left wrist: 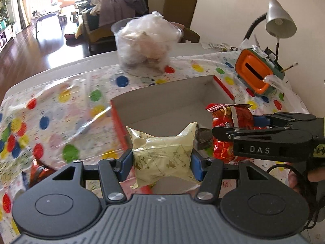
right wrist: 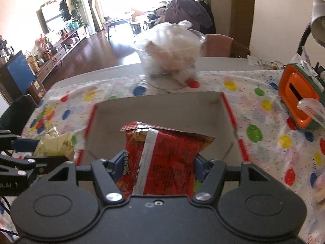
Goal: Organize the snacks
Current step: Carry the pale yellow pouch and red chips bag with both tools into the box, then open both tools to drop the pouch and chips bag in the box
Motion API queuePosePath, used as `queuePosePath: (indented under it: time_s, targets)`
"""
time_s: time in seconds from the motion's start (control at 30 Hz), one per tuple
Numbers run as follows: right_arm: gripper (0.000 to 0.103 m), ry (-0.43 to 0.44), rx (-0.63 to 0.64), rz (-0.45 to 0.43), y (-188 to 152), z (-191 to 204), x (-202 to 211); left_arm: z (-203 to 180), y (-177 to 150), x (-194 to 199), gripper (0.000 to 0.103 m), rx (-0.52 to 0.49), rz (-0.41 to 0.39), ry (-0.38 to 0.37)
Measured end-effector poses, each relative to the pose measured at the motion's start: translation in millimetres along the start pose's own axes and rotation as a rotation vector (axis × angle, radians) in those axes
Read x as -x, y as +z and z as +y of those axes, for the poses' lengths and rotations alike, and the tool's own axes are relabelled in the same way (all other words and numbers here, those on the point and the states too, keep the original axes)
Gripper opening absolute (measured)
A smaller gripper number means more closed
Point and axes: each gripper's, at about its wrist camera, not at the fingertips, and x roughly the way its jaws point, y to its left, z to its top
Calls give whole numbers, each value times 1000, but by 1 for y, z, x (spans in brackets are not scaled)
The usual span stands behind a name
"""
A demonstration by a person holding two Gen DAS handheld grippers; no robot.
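Observation:
My left gripper [left wrist: 161, 162] is shut on a pale yellow snack packet [left wrist: 162, 150] and holds it at the near edge of a grey cardboard box with red sides [left wrist: 168, 99]. My right gripper [right wrist: 157, 162] is shut on a red snack bag [right wrist: 168, 154] and holds it over the near part of the same box [right wrist: 162, 111]. The right gripper [left wrist: 233, 126] shows in the left wrist view at the right with the red bag [left wrist: 229, 120]. The yellow packet [right wrist: 54, 144] shows at the left in the right wrist view. The box looks empty inside.
A clear plastic tub with a bag of food [left wrist: 148, 42] stands behind the box on the dotted tablecloth [left wrist: 61, 105]. An orange and green holder [left wrist: 256, 71] and a desk lamp [left wrist: 280, 20] stand at the right. A red packet [left wrist: 38, 170] lies at the left near edge.

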Motion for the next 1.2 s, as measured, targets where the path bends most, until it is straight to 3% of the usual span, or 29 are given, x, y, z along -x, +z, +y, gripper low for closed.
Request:
queuePosePath:
  time_s: [0.4, 0.63, 0.83, 1.2]
  targets:
    - [66, 16, 33, 65, 16, -46, -42, -24, 27, -80, 58, 17, 144, 50]
    - [66, 42, 100, 123, 23, -44, -78, -27, 31, -109, 58, 4, 193, 90]
    - [66, 37, 128, 173, 28, -43, -99, -33, 30, -136, 58, -26, 284, 105]
    - [69, 33, 151, 222, 31, -43, -107, -38, 27, -155, 59, -32, 357, 119]
